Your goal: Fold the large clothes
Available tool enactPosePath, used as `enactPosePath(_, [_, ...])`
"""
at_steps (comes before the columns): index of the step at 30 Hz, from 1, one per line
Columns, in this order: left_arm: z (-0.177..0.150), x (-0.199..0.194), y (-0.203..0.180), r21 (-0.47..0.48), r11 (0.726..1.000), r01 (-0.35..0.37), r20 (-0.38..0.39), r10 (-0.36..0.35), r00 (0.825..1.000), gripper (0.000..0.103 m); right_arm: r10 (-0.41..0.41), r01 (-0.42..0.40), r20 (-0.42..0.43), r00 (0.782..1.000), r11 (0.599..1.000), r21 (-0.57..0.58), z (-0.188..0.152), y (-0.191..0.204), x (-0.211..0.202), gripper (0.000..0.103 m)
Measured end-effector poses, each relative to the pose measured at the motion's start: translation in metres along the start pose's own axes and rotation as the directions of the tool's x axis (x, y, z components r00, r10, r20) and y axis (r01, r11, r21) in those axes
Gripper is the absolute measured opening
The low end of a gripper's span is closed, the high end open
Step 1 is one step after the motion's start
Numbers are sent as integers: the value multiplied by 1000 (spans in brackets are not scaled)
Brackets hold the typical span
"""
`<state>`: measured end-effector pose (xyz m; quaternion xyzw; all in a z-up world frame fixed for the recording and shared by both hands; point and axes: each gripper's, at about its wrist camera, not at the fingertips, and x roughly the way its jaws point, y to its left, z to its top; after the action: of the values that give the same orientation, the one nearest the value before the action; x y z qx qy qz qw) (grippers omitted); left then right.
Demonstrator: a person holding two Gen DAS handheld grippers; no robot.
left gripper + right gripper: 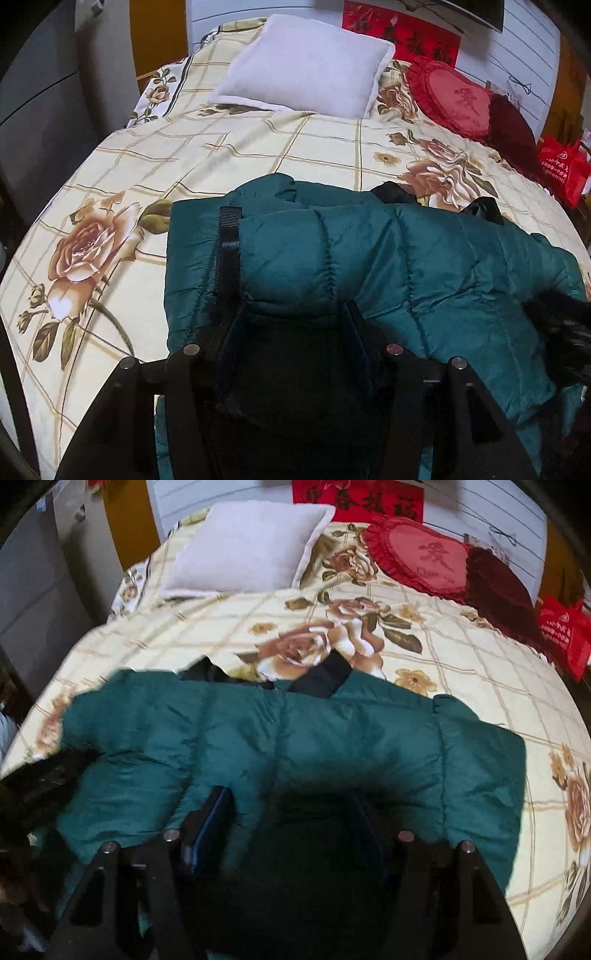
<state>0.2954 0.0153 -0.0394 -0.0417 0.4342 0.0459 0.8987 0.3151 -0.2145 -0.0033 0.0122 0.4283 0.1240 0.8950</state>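
Observation:
A teal quilted down jacket (388, 258) lies across the near part of a floral bed (221, 155); it also shows in the right wrist view (295, 738). A black velcro strip (227, 240) runs down its left edge, and black fur trim (554, 314) lies at its right side. My left gripper (295, 317) is shut on a puffy fold of the jacket, with fabric bulging between the fingers. My right gripper (291, 812) is shut on the jacket's near edge, the fabric bunched between its fingers. A black cuff (321, 679) pokes out beyond the jacket's far edge.
A white pillow (306, 66) and a red heart-shaped cushion (454, 96) lie at the head of the bed, with a dark red cushion (509, 129) beside it. A red bag (561, 166) stands off the bed's right side. A grey cabinet (33, 85) is to the left.

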Motion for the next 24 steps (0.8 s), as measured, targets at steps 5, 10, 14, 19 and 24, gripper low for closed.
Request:
enactPosePath(5, [0,0,0,-1,1000,1,0,-1,1000,33,0,-1,-11,1000,996,-94,-14,22,-20,69])
enactPosePath(10, [-1,0,0,2,1000,10,8,-10,1000,35,-41,34,-57,998,991,-131,-39,26,5,69])
enactPosePath(14, [-4,0,-1,14,1000,2,26,-2,1000,35,-15,8,-65,998,993,-118,-37,22,1,69])
enactPosePath(19, [-5,1,-1,10,1000,3,34,-3,999,36,-13,15,40,999,998,-55,-29,-10,-46,70])
enactPosePath(24, [-5,1,-1,12,1000,-1,39,0,999,36,-156,157,-36,987,987,37,-35,-64,-36,70])
